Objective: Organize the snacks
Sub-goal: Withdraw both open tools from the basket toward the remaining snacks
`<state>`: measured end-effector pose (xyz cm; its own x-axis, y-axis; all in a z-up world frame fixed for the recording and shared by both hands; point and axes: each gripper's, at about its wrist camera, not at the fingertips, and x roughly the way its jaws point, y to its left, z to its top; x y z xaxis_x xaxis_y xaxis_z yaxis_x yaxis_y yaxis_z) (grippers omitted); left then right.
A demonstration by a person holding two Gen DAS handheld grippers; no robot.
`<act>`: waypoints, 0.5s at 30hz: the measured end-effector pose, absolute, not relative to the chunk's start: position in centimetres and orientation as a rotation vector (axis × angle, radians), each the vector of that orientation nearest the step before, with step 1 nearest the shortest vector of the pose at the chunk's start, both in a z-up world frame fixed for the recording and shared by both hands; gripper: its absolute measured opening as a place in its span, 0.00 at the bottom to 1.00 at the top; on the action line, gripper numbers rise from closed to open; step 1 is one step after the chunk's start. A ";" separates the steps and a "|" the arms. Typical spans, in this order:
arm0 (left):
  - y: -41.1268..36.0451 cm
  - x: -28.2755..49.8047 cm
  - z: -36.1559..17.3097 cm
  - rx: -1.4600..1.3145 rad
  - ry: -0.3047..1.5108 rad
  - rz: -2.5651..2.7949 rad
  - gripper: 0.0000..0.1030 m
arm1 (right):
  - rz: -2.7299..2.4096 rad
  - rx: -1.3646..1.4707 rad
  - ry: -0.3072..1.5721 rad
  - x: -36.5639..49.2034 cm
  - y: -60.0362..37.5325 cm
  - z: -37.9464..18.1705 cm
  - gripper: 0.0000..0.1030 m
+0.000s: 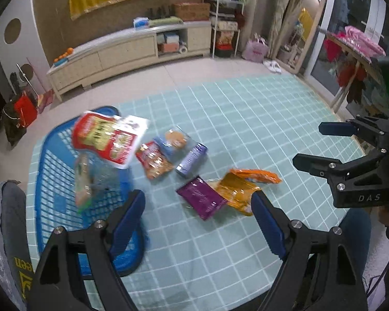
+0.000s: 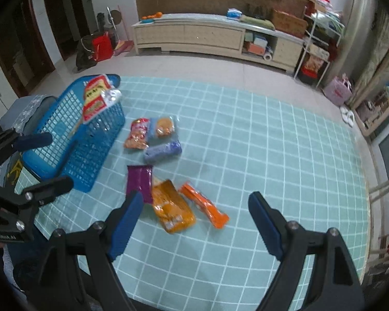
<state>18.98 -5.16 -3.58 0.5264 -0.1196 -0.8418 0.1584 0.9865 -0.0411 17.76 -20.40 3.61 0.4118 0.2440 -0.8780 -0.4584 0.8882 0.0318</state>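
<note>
a table covered by a teal checked cloth is shown from both wrist views, with a cream cabinet against the far wall. at the left of the frame a blue mesh basket is seen on the cloth; a red and yellow snack bag is propped over its far rim, and a blurred clear packet lies inside it. just right of the basket a cluster of three packs is laid together: a red-orange pack, a blue cookie pack and a pale purple pack. nearer the lower centre a dark purple pouch, a yellow-orange bag and an orange wrapper are laid side by side, touching or overlapping. the left gripper is held released above the cloth, nothing between its blue pads. the right gripper is likewise spread wide and empty, the yellow-orange bag being seen below it.
</note>
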 end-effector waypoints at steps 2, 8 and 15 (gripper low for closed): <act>-6.3 19.5 -4.1 0.045 1.027 -0.174 0.80 | 0.442 -0.209 1.077 18.0 -21.1 3.1 0.84; -8.9 21.4 -5.9 0.036 1.105 -0.140 0.80 | 0.407 -0.158 1.146 18.7 -22.9 0.8 0.84; -9.8 23.5 -8.8 -0.012 1.197 -0.090 0.80 | 0.376 -0.042 1.252 20.5 -25.3 -2.3 0.84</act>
<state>23.53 -9.80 -8.83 0.3616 -0.0764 -0.9292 0.0638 0.9963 -0.0571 20.49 -25.32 -2.28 0.2602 0.2553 -0.9312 -0.3004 0.9380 0.1732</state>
